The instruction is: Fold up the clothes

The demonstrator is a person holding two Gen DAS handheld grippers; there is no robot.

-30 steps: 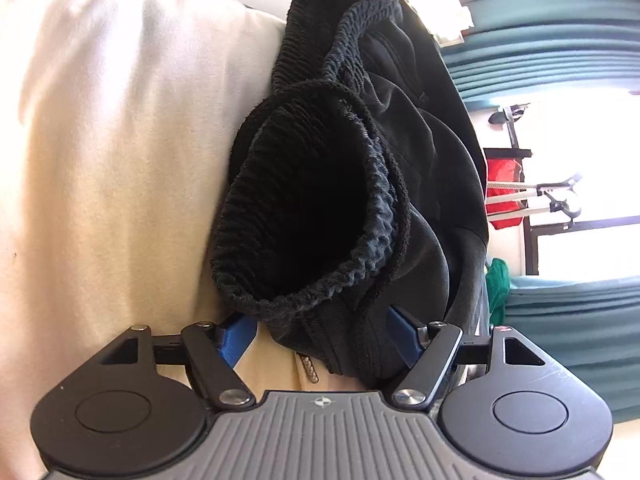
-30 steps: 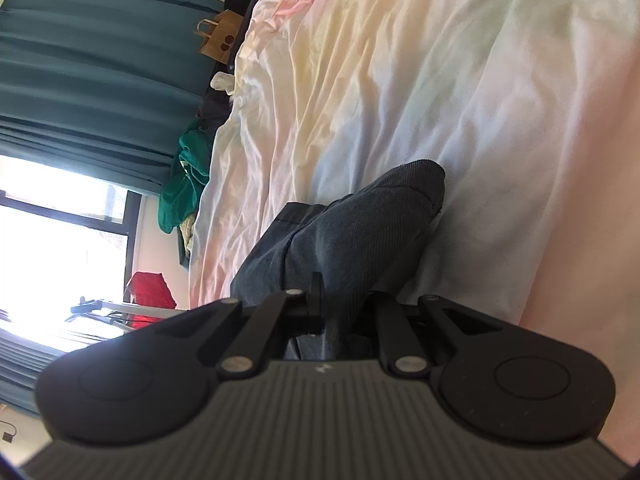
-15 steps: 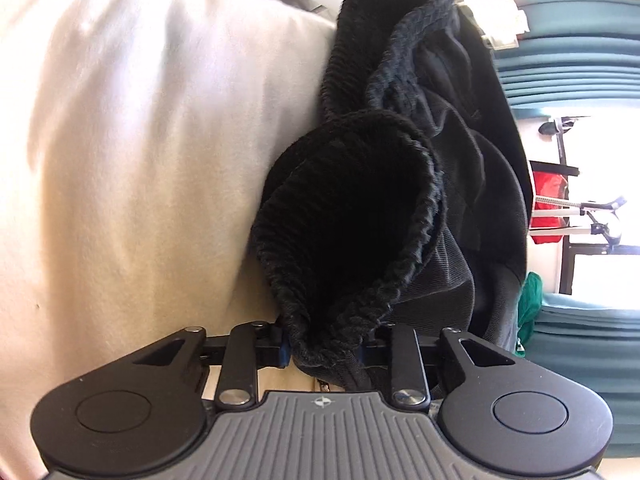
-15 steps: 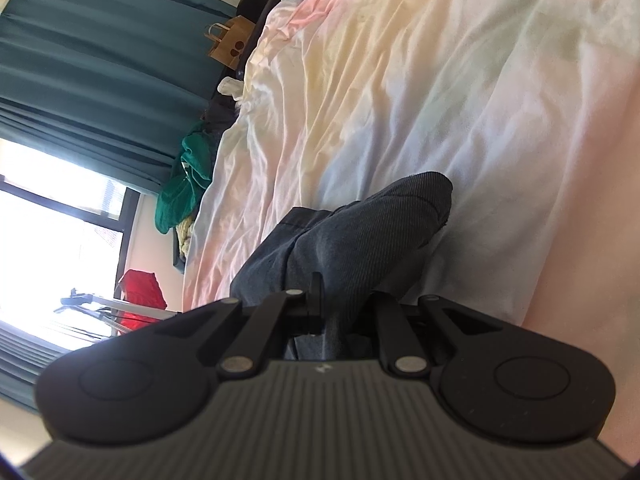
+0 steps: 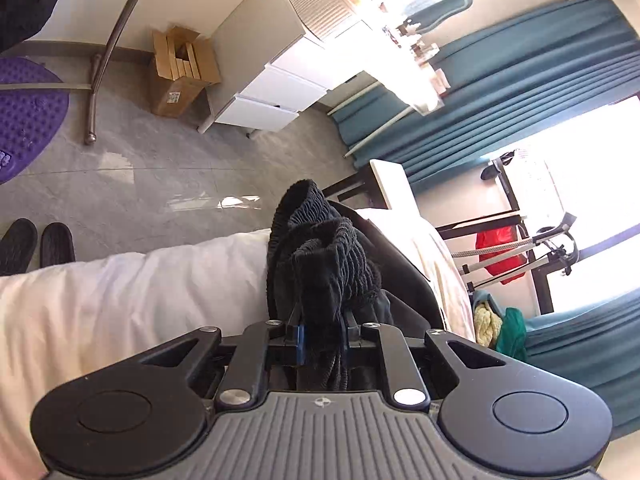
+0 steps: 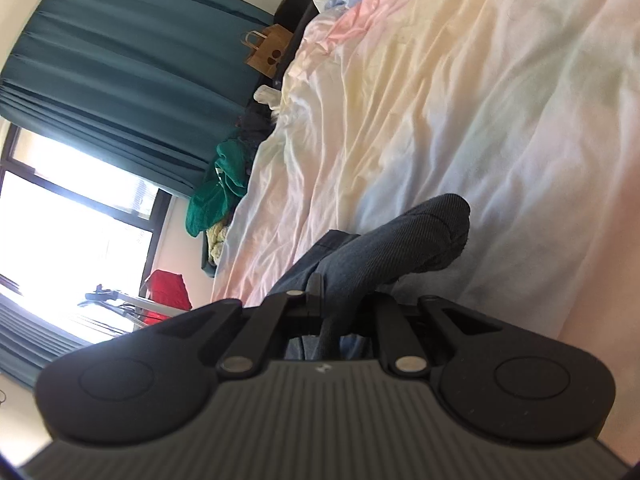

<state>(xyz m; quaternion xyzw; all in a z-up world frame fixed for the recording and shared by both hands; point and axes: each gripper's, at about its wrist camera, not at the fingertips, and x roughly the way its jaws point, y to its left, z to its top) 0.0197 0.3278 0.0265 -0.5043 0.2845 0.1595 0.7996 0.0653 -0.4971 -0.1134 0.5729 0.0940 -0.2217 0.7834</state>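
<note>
The left gripper has its jaws closing on the ribbed waistband of the black garment, and the bunched fabric is already squeezed between the blue pads. A second ago those jaws stood wide on either side of the waistband, which lay slack against the white bedding; now the band is gathered into a tight bundle that rises straight out of the fingers. The view has changed too: earlier the bedding and dark cloth filled it, while now the grey floor, a cardboard box, white drawers and a pair of black slippers show beyond the bed's edge. The rest of the garment trails off to the right of the gripper, over the bedding.

The right gripper is pressed together on a fold of grey-blue ribbed cloth, much as it was a second ago. That cloth sticks up and away from the fingers, its rounded end resting on the rumpled pastel sheet. Teal curtains and a heap of green clothes sit beyond the bed's far side.
</note>
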